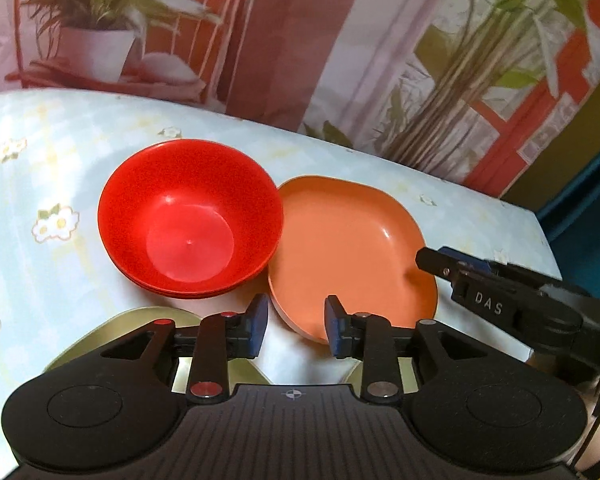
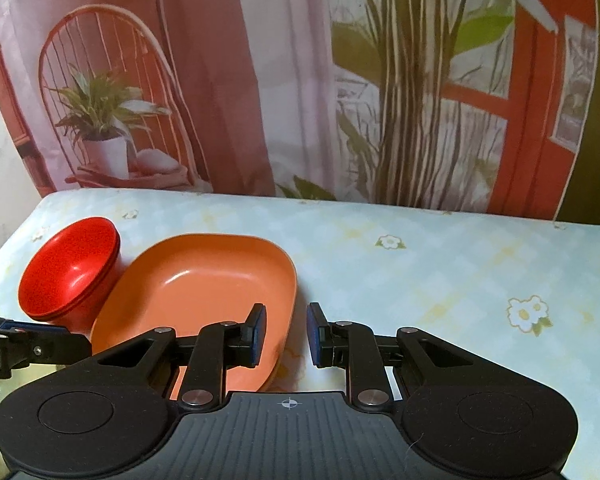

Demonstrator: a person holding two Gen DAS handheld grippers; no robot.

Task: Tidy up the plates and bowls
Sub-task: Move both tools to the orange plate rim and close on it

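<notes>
**Both grippers low over the plates and bowls**

Behind the table hung a printed backdrop showing a potted plant on a red chair, pink curtains and a red window frame. Over the table lay a pale blue checked cloth dotted with white flowers.

From the left wrist view I saw a stack of red bowls nested upright, standing toward the table's far left part. Just beside them on the right lay the orange plates, rounded squares stacked one in another, their rim touching or nearly touching the bowls; I could not tell which. A gold-coloured plate showed at the near edge, mostly hidden under my left gripper.

My left gripper pointed down at the near rim of the orange plates. Its jaws stood narrowly apart with the plates' rim showing in the gap; the blue pads did not press on it that I could see. My right gripper also stood narrowly parted, and nothing was between its jaws. Its left finger overlapped the right-hand edge of the orange plates in the right wrist view, while the other finger hung over bare cloth. In the left wrist view that gripper reached in from the right, its tip over the plates' right rim.
</notes>
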